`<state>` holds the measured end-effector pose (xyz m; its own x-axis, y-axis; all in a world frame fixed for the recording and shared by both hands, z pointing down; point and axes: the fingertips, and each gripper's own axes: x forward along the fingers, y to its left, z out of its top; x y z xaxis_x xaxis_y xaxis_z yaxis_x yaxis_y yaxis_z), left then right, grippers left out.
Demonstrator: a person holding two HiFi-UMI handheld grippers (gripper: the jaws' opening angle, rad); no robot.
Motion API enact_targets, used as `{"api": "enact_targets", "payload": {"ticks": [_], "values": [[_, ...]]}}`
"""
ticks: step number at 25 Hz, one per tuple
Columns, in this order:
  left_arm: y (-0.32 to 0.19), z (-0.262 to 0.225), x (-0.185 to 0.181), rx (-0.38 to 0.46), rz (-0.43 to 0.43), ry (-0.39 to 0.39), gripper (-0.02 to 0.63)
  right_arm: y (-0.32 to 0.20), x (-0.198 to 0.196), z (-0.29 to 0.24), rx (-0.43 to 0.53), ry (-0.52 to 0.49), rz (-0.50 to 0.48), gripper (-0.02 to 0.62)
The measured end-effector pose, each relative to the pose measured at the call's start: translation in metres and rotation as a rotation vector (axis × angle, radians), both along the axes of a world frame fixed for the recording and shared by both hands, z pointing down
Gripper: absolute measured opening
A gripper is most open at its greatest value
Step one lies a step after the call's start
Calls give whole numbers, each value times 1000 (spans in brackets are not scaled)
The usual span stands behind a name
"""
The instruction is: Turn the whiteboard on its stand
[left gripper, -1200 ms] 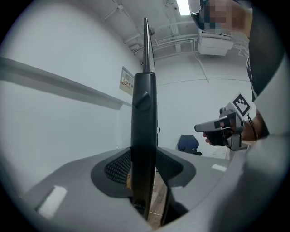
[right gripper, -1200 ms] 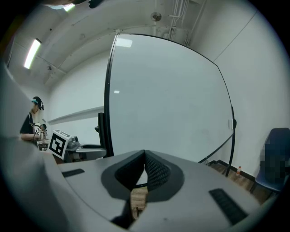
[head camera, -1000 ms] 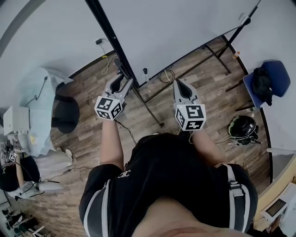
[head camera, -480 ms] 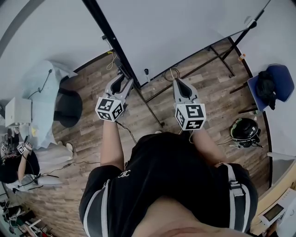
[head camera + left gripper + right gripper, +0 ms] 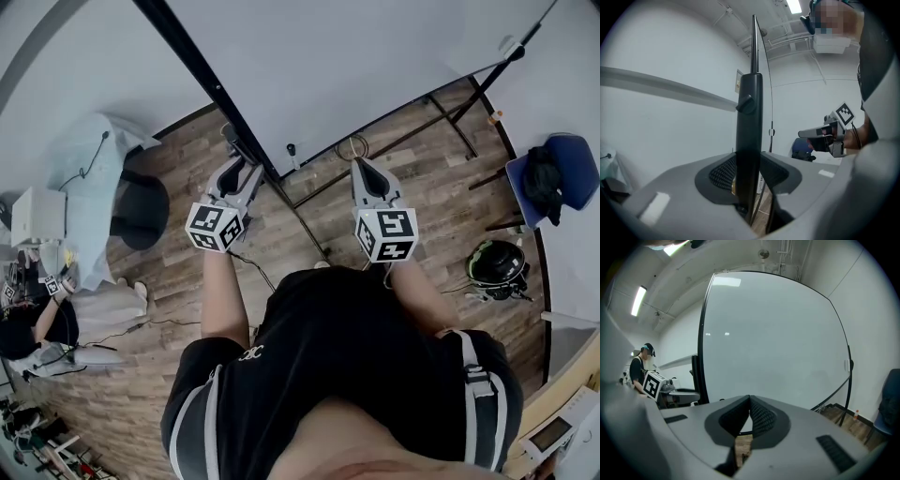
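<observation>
Whiteboard [image 5: 375, 66] upright on stand [image 5: 302, 220], far across wooden floor [image 5: 187, 281]. Left gripper [image 5: 246, 169] clamped on board's black side frame [image 5: 749, 140]. Right gripper [image 5: 364, 167] jaws together, empty, near board's lower edge. Hold taken; most of turn likely still ahead.

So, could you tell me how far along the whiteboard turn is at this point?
Done: the left gripper looks closed on the black side post of the whiteboard. In hand: the turn itself, with the board face-on to the right gripper. Left: swinging it round on its stand and letting go; the right gripper is shut, empty and short of the board.
</observation>
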<state>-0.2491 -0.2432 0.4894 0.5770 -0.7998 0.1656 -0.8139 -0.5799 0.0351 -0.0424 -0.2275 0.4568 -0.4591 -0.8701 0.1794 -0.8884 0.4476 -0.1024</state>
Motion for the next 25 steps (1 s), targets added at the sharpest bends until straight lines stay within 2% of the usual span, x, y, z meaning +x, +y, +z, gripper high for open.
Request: {"api": "enact_targets", "payload": {"ticks": [15,19,21,25], "values": [[18,0,-12,11,-55,12,158,11,-7,6,-11,-5,-14,6],[18,1,-12,21,-98,25,159,12,-7,7,-13,-4,-12,6],[17,1,-12,23,-128,5,160,13,-8,8,-17,-4,-18,6],[20,-5,-8,75,-191,-109,160,15,-10,12,-36,-13,-26,6]]}}
